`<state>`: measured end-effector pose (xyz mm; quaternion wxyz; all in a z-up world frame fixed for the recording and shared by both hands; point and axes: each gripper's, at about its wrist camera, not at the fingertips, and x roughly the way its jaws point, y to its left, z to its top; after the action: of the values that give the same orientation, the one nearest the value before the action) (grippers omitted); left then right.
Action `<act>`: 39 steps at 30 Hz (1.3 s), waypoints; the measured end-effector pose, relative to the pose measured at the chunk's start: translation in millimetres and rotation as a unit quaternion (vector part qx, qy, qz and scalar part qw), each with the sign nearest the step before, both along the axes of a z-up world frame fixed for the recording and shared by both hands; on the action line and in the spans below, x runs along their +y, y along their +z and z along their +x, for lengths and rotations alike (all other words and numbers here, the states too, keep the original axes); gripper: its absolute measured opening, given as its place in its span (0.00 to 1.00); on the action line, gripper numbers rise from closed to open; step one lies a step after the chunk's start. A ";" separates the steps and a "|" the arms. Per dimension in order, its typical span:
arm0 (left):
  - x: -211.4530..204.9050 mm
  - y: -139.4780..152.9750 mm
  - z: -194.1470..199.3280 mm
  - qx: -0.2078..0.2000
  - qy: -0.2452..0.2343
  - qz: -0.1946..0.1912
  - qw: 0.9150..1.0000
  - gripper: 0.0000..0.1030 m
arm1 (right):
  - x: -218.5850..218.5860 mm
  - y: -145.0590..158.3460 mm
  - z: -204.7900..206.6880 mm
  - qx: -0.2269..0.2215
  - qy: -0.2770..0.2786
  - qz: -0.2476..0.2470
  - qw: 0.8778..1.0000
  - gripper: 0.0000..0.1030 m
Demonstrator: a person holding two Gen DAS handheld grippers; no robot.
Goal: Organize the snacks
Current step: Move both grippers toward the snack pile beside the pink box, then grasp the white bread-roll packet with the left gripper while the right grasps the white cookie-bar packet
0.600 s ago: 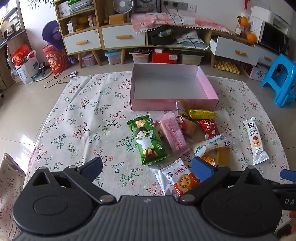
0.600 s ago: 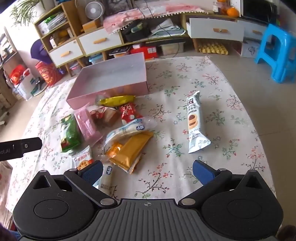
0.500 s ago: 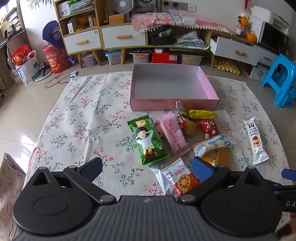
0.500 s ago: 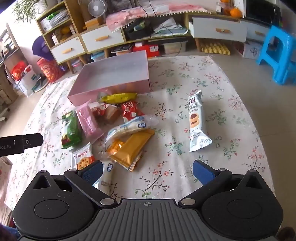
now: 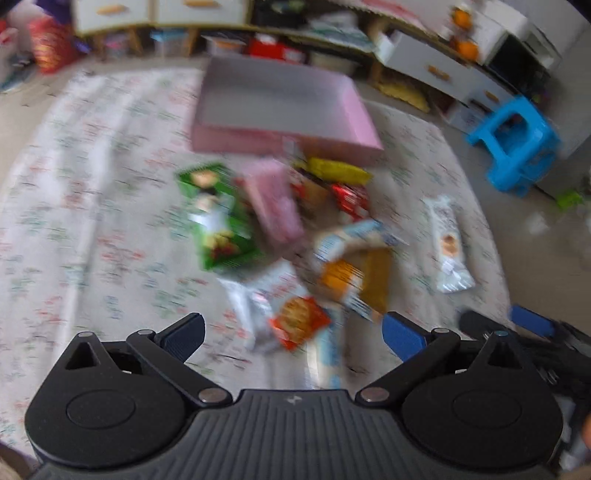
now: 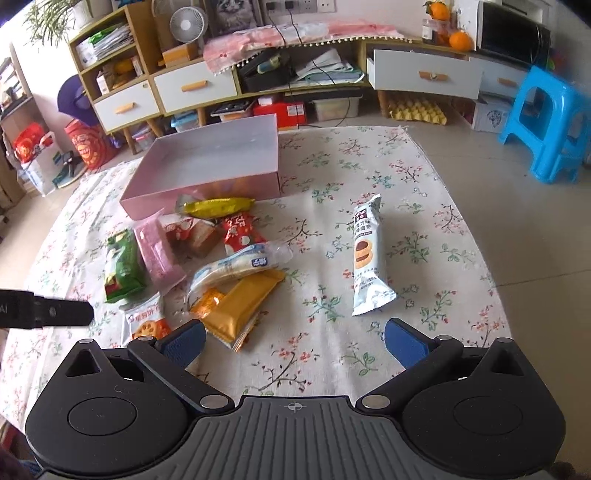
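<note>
An empty pink box stands on the floral cloth. In front of it lies a heap of snacks: a green packet, a pink packet, a yellow one, a red one, a white-blue bar, an orange-brown packet and a biscuit packet. A white cake bar lies apart to the right. My left gripper hangs open over the biscuit packet; this view is blurred. My right gripper is open above bare cloth.
Low cabinets with white drawers line the far wall. A blue plastic stool stands on the floor at the right. The cloth's edge runs close to the cake bar. A fan and bags sit at the back left.
The left gripper has swung forward and to the right over the snack heap, blurring its view. The right gripper has drifted a little closer to the snacks. Both stay open.
</note>
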<state>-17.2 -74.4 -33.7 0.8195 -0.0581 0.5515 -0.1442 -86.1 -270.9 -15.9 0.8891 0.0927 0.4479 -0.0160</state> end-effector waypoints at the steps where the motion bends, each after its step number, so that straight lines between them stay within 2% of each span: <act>1: -8.6 -2.4 -0.5 0.011 -0.025 -0.001 1.000 0.99 | -3.4 -3.1 2.4 0.002 -0.005 0.004 1.000 1.00; 5: -37.9 -13.7 -6.6 0.047 -0.110 0.014 0.993 0.96 | -15.6 -13.0 13.3 0.012 -0.031 -0.030 0.999 1.00; 8: -48.9 -26.4 -6.6 0.071 -0.137 0.024 0.988 0.91 | -26.3 -24.0 21.1 0.027 -0.049 -0.031 0.998 1.00; 10: -56.5 -41.9 -5.0 0.108 -0.157 0.029 0.981 0.73 | -30.3 -32.5 27.7 0.027 -0.051 -0.030 0.998 1.00; 13: -65.7 -61.6 -3.0 0.142 -0.171 0.045 0.974 0.61 | -33.7 -50.5 43.5 0.034 -0.047 -0.031 0.998 1.00; 15: -69.6 -69.3 0.1 0.134 -0.176 0.064 0.973 0.61 | -36.5 -57.5 52.7 0.037 -0.051 -0.052 0.997 1.00; 17: -72.0 -77.2 3.7 0.120 -0.179 0.088 0.973 0.60 | -39.8 -63.1 62.1 0.030 -0.053 -0.052 0.997 1.00; 19: -69.4 -84.8 6.2 0.102 -0.177 0.119 0.972 0.54 | -39.8 -68.8 70.7 0.029 -0.046 -0.048 0.997 1.00; 20: -65.3 -84.6 6.6 0.093 -0.177 0.113 0.973 0.56 | -38.7 -71.5 74.6 0.027 -0.042 -0.050 0.998 1.00; 21: -61.2 -82.9 7.5 0.087 -0.176 0.109 0.974 0.53 | -37.3 -73.1 77.3 0.026 -0.040 -0.054 0.997 0.99; 23: -52.7 -80.7 9.7 0.084 -0.169 0.102 0.977 0.45 | -35.7 -77.4 82.1 0.025 -0.036 -0.062 0.997 0.99; 24: -49.0 -80.5 11.1 0.080 -0.166 0.098 0.978 0.38 | -35.5 -79.5 83.4 0.023 -0.036 -0.064 0.997 0.97; 25: -43.9 -78.9 13.5 0.076 -0.166 0.095 0.979 0.30 | -35.4 -81.4 83.9 0.020 -0.035 -0.061 0.997 0.93; 29: -21.1 -77.0 26.3 0.081 -0.149 0.050 0.984 0.28 | -31.6 -90.3 90.4 0.018 -0.021 -0.023 0.999 0.79; 34: -3.5 -69.9 36.8 0.060 -0.143 0.027 0.988 0.26 | -21.0 -93.6 97.6 -0.002 -0.014 -0.035 0.999 0.75; 37: 0.2 -69.7 44.4 0.058 -0.129 0.014 0.990 0.24 | -17.6 -90.7 102.1 -0.005 -0.011 -0.031 0.999 0.51; 38: 1.5 -67.5 42.6 0.059 -0.129 0.008 0.990 0.23 | -16.9 -89.4 102.5 -0.006 -0.011 -0.026 1.000 0.39; 39: 2.4 -64.2 39.3 0.057 -0.133 0.000 0.989 0.22 | -17.8 -88.5 102.2 -0.005 -0.012 -0.012 1.000 0.37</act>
<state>22.1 -72.0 -98.0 0.7601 0.0077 0.6005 -0.2481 16.1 -288.8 -104.4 0.8922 0.0873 0.4419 -0.0322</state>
